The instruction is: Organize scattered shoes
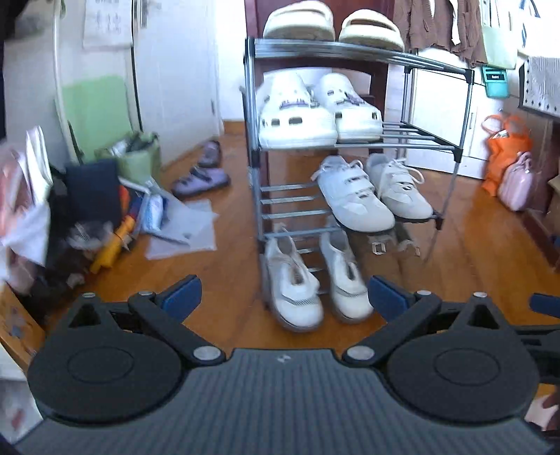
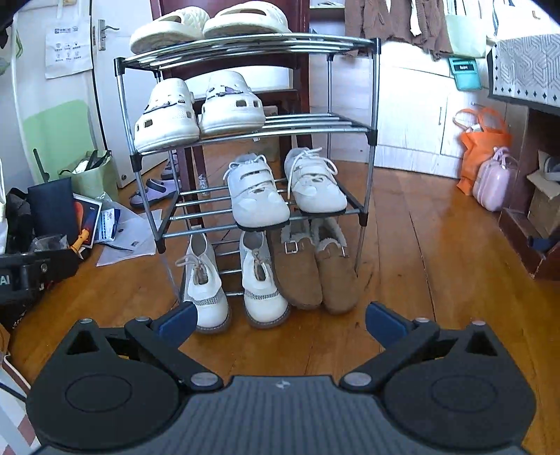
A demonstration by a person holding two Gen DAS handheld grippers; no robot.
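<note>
A metal shoe rack (image 2: 245,129) (image 1: 357,147) holds cream slippers (image 2: 206,24) on top, white clogs (image 2: 199,112) below, white sneakers (image 2: 283,189) on the third shelf, and white lace-up shoes (image 2: 234,280) with brown fur-lined shoes (image 2: 315,269) at the bottom. Two purple sandals (image 1: 201,175) lie on the floor left of the rack, also partly seen in the right wrist view (image 2: 154,190). My left gripper (image 1: 283,297) is open and empty, in front of the rack. My right gripper (image 2: 280,320) is open and empty, in front of the bottom shelf.
A pile of bags, papers and boxes (image 1: 105,210) lies on the floor at the left. An orange bag (image 2: 483,147) and a pink case (image 2: 495,180) stand at the right by wooden furniture (image 2: 525,241). Wooden floor (image 2: 420,280) lies right of the rack.
</note>
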